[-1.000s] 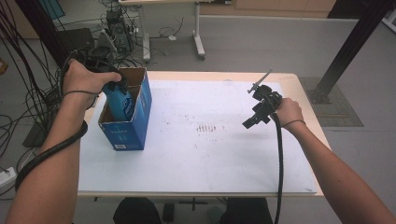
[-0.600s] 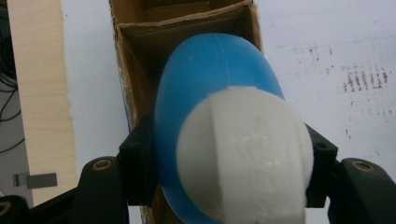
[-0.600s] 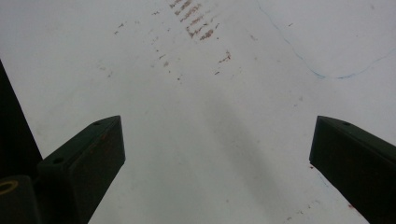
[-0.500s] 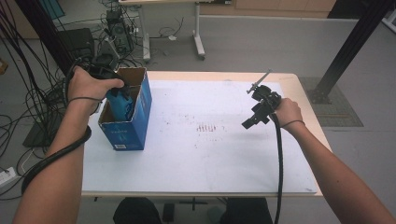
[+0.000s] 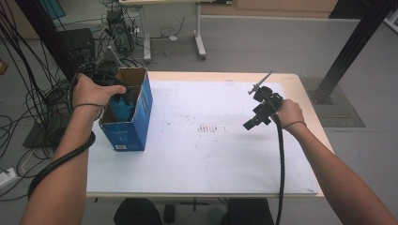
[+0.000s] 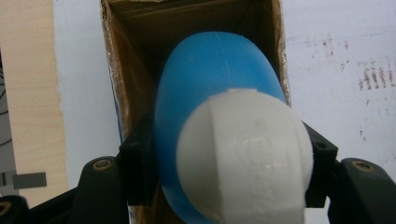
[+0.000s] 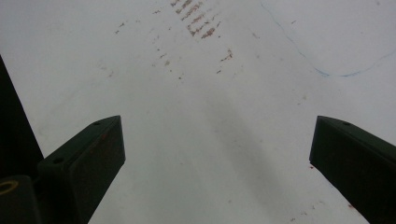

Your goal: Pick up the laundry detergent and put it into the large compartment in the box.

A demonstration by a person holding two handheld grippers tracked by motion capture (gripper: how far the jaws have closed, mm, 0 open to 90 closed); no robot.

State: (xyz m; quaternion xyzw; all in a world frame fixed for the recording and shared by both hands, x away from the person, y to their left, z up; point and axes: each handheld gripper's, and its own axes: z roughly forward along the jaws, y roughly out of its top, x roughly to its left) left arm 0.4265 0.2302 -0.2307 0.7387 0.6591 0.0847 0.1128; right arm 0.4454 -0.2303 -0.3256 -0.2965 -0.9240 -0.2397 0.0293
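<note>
A blue bottle [image 6: 210, 84] with a white cap [image 6: 245, 158] hangs partway inside an open blue cardboard box [image 5: 126, 126] at the table's left. My left gripper [image 6: 229, 163] is shut on the bottle near its cap, a jaw pressed on each side. In the high view the bottle [image 5: 121, 107] pokes into the box's mouth under the left hand. My right gripper [image 5: 249, 123] hovers over the right part of the white table, open, with nothing between its fingertips [image 7: 84, 154]; bare tabletop shows between the jaws.
The white mat [image 5: 211, 154] on the table bears faint reddish marks [image 5: 209, 128] near its middle. Cables and equipment [image 5: 112, 28] lie on the floor beyond the table's left rear. A black post [image 5: 347, 51] stands at the right rear.
The left hand has sunk, taking the bottle deeper into the box. The right hand has kept still.
</note>
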